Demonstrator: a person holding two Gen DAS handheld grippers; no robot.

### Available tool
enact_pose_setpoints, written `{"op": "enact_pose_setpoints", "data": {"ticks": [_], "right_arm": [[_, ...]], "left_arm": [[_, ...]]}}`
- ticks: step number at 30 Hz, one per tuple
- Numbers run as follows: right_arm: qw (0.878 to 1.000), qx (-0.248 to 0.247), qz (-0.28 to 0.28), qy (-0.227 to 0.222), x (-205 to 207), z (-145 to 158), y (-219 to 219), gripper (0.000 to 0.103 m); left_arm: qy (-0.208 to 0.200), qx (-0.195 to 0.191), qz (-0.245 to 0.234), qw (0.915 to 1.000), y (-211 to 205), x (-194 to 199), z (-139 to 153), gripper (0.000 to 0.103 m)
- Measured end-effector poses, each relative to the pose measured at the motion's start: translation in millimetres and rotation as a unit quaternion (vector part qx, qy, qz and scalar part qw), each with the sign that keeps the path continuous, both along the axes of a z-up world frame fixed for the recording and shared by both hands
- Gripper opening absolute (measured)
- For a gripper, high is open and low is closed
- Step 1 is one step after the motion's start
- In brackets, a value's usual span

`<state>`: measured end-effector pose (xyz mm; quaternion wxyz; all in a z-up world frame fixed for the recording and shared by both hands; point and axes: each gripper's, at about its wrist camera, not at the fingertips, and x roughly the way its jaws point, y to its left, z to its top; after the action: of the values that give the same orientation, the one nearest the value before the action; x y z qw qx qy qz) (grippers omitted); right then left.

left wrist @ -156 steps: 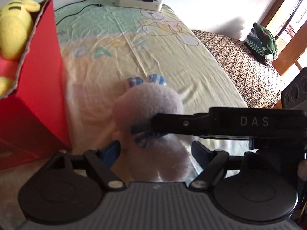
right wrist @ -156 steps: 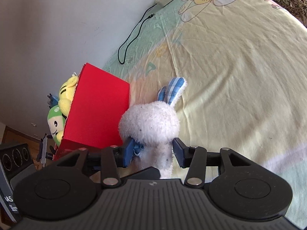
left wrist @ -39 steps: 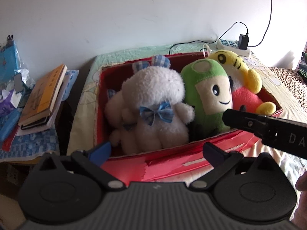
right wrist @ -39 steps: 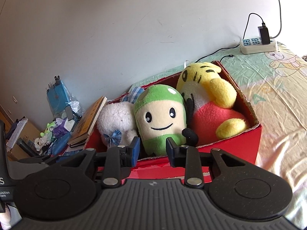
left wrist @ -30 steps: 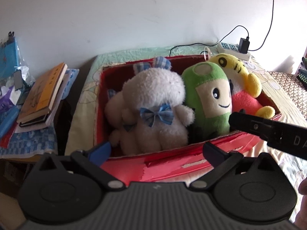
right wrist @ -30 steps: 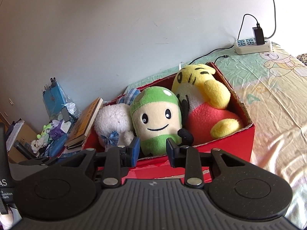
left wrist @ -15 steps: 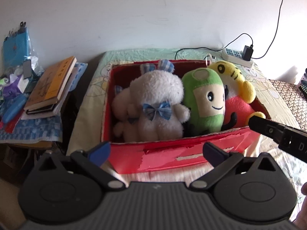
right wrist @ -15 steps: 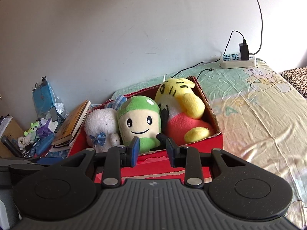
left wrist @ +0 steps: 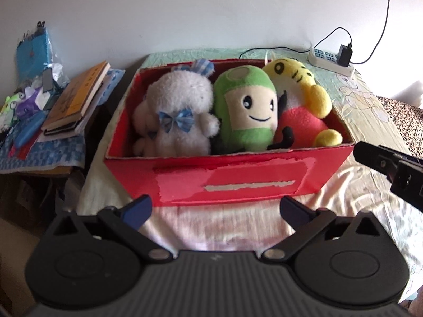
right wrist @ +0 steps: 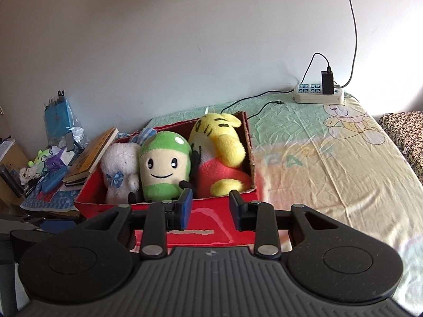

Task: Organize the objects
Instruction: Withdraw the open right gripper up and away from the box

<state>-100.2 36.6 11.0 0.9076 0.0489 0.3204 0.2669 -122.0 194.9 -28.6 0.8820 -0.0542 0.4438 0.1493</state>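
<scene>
Looking down from your left gripper [left wrist: 215,208], you see its jaws spread wide with nothing between them, hanging over the pale bedsheet [left wrist: 351,185] just in front of the red box [left wrist: 238,179]. Your right gripper [right wrist: 210,207] has its jaws drawn in to a narrow gap, released and holding nothing; past that gap you see only the box's front wall.

All three toys sit upright inside the box, packed side by side and touching. From the left view, the white plush bunny [left wrist: 179,116] with its blue checked bow is at the left end, the green plush [left wrist: 247,113] with the smiling face is in the middle, and the yellow-and-red plush [left wrist: 301,105] fills the right end, leaning against the back wall. Torn patches of paler paper mark the box's front face.

Your box stands on the bed near its left edge. Beside the bed, stacked books [left wrist: 76,100] lie on a cluttered side table [left wrist: 39,155]. Against the wall at the far end of the bed you have a white power strip [right wrist: 318,93] with a black charger [right wrist: 327,82] plugged into it.
</scene>
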Motion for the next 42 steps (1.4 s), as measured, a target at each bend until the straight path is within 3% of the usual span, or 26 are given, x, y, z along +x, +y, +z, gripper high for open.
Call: {"op": "enact_pose_setpoints", "data": {"ticks": [9, 22, 26, 42], "right_arm": [[0.997, -0.069, -0.044, -0.003, 7, -5, -47, 0.034], [0.984, -0.116, -0.131, 0.03, 22, -14, -111, 0.073], [0.981, -0.131, -0.142, 0.035, 25, -18, -119, 0.081], [0.979, -0.148, -0.115, 0.08, 36, -33, -104, 0.083]], "left_arm": [[0.037, -0.004, -0.013, 0.9992, -66, 13, -15, 0.102], [0.048, -0.009, -0.036, 0.9982, -136, 31, -26, 0.1], [0.057, -0.009, -0.036, 0.9977, -144, 34, -29, 0.1], [0.077, -0.056, -0.026, 0.9951, -120, 23, -43, 0.101]]}}
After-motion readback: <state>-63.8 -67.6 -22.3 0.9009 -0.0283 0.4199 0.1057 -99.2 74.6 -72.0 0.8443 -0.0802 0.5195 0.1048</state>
